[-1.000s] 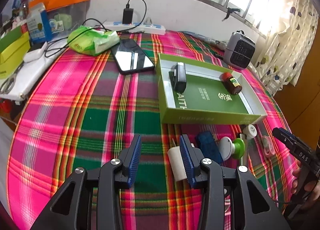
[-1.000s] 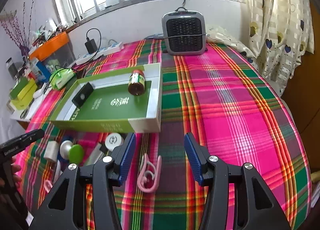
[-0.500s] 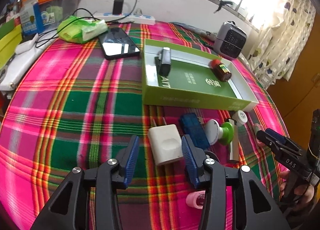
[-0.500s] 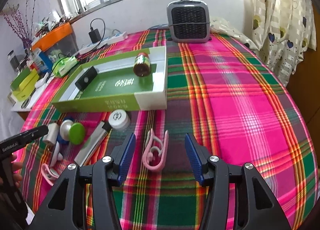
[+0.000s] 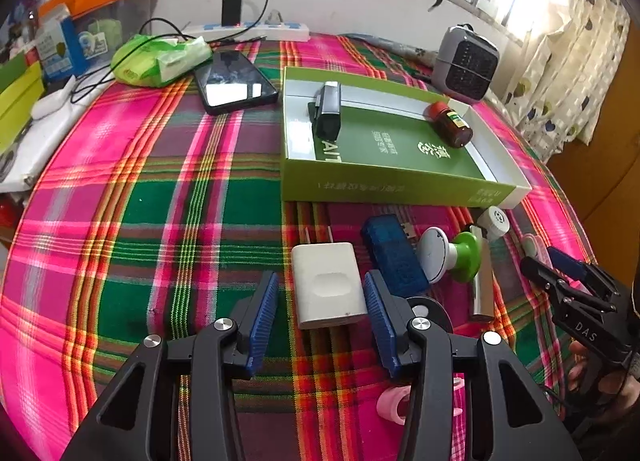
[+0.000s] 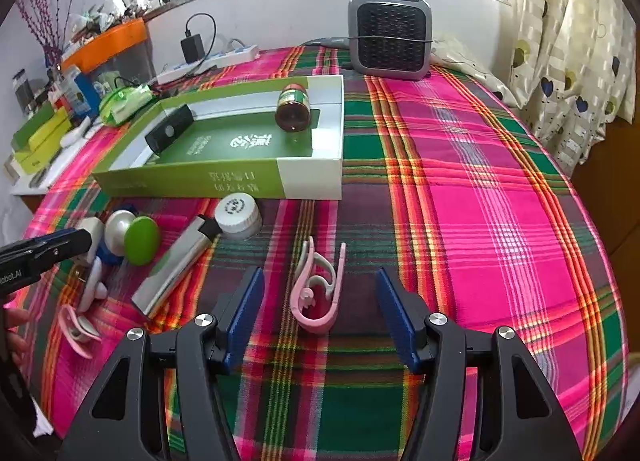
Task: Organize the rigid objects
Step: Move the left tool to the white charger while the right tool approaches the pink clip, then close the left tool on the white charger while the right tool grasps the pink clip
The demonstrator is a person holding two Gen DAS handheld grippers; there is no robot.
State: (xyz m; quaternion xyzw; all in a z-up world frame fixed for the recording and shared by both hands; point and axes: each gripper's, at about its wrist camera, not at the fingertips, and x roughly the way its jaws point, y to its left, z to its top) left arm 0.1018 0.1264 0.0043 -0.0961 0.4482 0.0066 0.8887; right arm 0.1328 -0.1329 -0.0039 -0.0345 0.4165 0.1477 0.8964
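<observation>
Your left gripper (image 5: pixel 320 311) stands wide, and the white charger block (image 5: pixel 328 285) lies flat on the plaid cloth (image 5: pixel 160 221) between its two blue pads, with a gap showing on each side, so nothing is gripped. The block's prongs point away from you, toward the green box (image 5: pixel 400 185). Just right of the block lies a blue adapter (image 5: pixel 394 257), close beside your right-hand pad.

Your right gripper (image 6: pixel 320 313) has its jaws opening, and the pink clip (image 6: pixel 318 293) lies on the cloth between them, nearer the left pad but touching neither. To its left lie a silver bar (image 6: pixel 176 267) and a white cap (image 6: pixel 238 215), well outside the jaws.

The green box sits beyond both grippers, already holding a black device (image 6: pixel 170 133) and a brown bottle (image 6: pixel 294 109) lying on its side.
</observation>
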